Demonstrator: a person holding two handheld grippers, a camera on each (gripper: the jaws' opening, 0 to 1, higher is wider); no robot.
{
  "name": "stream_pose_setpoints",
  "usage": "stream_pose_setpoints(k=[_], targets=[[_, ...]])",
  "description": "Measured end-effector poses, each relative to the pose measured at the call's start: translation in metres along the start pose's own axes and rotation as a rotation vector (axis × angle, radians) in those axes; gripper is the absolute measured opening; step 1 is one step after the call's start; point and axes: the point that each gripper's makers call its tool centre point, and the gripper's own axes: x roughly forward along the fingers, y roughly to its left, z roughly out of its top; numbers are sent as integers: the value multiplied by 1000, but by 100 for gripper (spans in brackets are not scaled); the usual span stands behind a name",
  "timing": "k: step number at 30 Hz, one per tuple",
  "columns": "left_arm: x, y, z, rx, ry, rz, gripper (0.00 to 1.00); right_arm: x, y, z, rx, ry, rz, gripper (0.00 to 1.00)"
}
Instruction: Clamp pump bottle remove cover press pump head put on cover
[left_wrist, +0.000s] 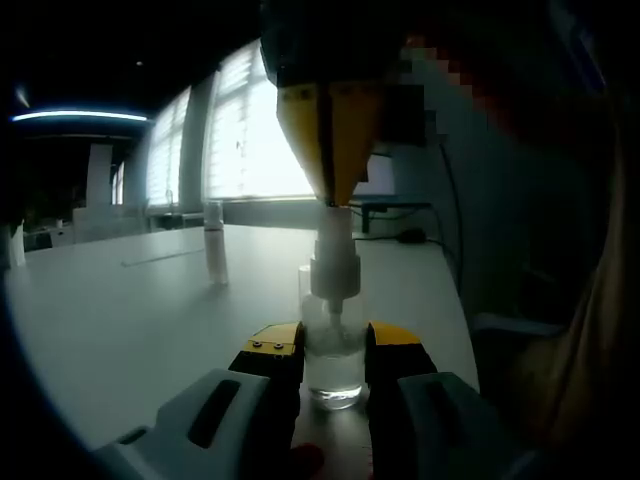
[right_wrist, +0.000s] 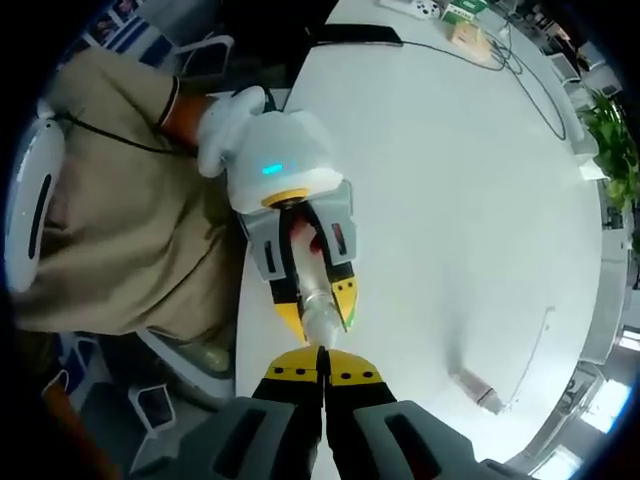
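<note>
Pump bottle (left_wrist: 334, 345) stands on the white table (left_wrist: 130, 300), clamped between the left gripper (left_wrist: 334, 350) jaws. Right gripper (right_wrist: 322, 375), jaws together, presses its pump head (left_wrist: 334, 262). Clear cover (left_wrist: 214, 243) stands behind; in the right gripper view it lies small and blurred.

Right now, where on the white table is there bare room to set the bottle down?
Bare tabletop lies between the left gripper clamping the clear plastic pump bottle and the clear cover standing apart. It is crowded around the bottle, where the right gripper presses from above.
</note>
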Motion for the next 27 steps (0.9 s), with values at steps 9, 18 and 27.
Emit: stream_pose_setpoints(k=[9,18,27], targets=[[-1,0,0,-3,1,0,15,0,1,0,5,1,-12,0],[-2,0,0,-7,1,0,15,3,2,1,30,-42,-12,0],[-2,0,-1,-7,2,1,15,4,2,2,69,-57,-5,0]])
